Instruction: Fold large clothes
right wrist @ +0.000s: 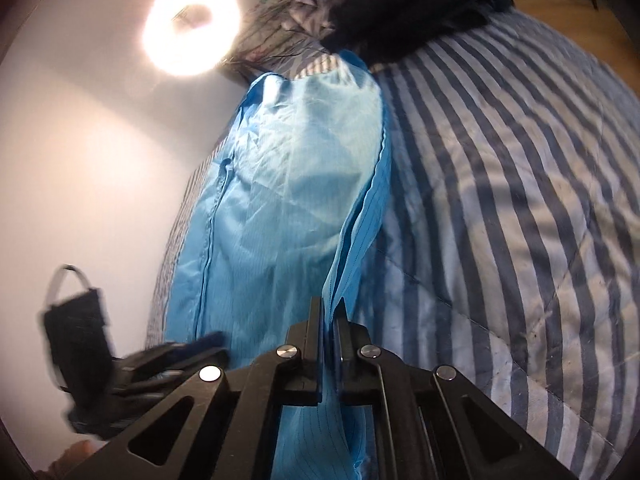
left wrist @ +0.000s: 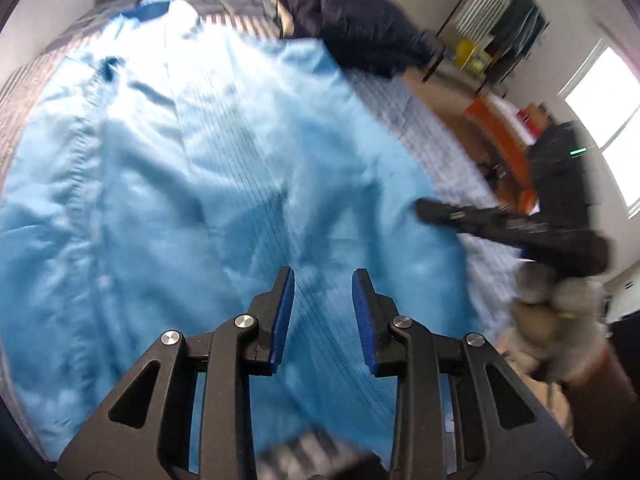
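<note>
A large light blue garment [left wrist: 192, 168] lies spread on a striped bedcover [right wrist: 520, 200]. In the right wrist view my right gripper [right wrist: 329, 306] is shut on the garment's edge [right wrist: 356, 232], and the cloth rises in a ridge from the bed into the jaws. From the left wrist view the right gripper [left wrist: 426, 209] shows at the garment's right edge, held by a gloved hand [left wrist: 552, 312]. My left gripper [left wrist: 323, 284] hovers over the garment's near part, its blue pads [left wrist: 283, 312] apart, no cloth pinched. It appears blurred as the left gripper [right wrist: 192, 350] at the garment's left side.
A dark navy jacket [left wrist: 360, 20] lies bunched at the far end of the bed. A ring light [right wrist: 192, 26] glows on the white wall. Beyond the bed's right side are a wooden floor, an orange object [left wrist: 496, 128], hanging clothes [left wrist: 516, 28] and a bright window [left wrist: 604, 120].
</note>
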Motion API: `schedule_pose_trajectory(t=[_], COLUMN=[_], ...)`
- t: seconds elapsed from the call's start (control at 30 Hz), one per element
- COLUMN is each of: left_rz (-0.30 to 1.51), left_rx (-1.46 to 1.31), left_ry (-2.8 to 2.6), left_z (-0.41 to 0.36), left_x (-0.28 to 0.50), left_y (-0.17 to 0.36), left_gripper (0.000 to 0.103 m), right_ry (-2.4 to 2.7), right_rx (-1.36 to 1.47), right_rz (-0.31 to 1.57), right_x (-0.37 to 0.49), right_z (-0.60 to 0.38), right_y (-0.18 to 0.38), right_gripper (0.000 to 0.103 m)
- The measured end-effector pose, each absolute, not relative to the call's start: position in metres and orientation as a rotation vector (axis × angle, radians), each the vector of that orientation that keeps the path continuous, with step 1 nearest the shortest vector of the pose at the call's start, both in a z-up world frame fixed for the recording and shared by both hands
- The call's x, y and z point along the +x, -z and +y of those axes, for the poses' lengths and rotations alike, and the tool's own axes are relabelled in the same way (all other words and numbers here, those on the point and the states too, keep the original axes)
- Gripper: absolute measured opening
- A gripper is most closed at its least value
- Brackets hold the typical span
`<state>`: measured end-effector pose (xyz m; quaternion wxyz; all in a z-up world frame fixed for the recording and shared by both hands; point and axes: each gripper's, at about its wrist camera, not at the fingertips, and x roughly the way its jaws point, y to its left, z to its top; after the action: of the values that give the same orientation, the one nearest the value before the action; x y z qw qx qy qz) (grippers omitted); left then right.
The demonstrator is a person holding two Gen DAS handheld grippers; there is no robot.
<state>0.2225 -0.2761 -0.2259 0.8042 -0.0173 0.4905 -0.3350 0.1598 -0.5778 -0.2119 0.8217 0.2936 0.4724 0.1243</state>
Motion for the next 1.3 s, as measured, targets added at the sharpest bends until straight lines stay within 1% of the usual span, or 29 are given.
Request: schedule_pose_trajectory(t=[0.07,0.17,0.27,0.33,0.5,0.6,0.67,0.8,0.87,1.13,1.3], left_rz=[1.012,0.951,0.876,0.849,0.785,0.769,0.772,0.795,0.791,0.770,0.784], left_rx=[-0.056,-0.064,-0.050,-0.081,-0.306,-0.347,-0.344,-0.450,-0.458,-0.433,-0.418], left_ry=[0.722,0.695,0.621,0.582,0.502,0.462,0.423,0.414,0.408,0.403,0.403], left_z=[-0.244,-0.197,-0.150,-0.125,-0.058,-0.029,-0.015,0.007,0.010,0.006,0.000], left_x=[0.211,0.201,0.198,0.204,0.223,0.229,0.232,0.243,0.243,0.244,0.247], left_y=[0.202,0.178,0.160,0.156,0.154,0.156,0.160,0.169,0.169,0.165,0.170], left_gripper=[0.030,0.030,0.030,0.030,0.030,0.030,0.030,0.030,0.030,0.030,0.030], right_ry=[-0.250,-0.226,-0.197,-0.190,-0.191,-0.204,-0.204,-0.226,-0.252,-0.344,-0.357], right_rx=[0.558,0.459,0.303,0.229,0.061,-0.010,-0.043,-0.112,-0.149,-0.328,-0.308], right_rz=[1.022,1.056,1.092,1.101,1.075,1.057,1.047,1.018,1.019,1.085,1.111], right_x=[0.163,0.169,0.174,0.176,0.178,0.176,0.176,0.175,0.175,0.174,0.177], right_z=[-0.569,-0.553,-0.531,-0.518,-0.475,-0.447,-0.431,-0.391,-0.369,-0.293,-0.288], right_y=[0.203,0.192,0.177,0.168,0.150,0.148,0.149,0.153,0.158,0.204,0.215], right_gripper=[0.001,0.001,0.001,0.001,0.001,0.001,0.001,0.001,0.001,0.001,0.001])
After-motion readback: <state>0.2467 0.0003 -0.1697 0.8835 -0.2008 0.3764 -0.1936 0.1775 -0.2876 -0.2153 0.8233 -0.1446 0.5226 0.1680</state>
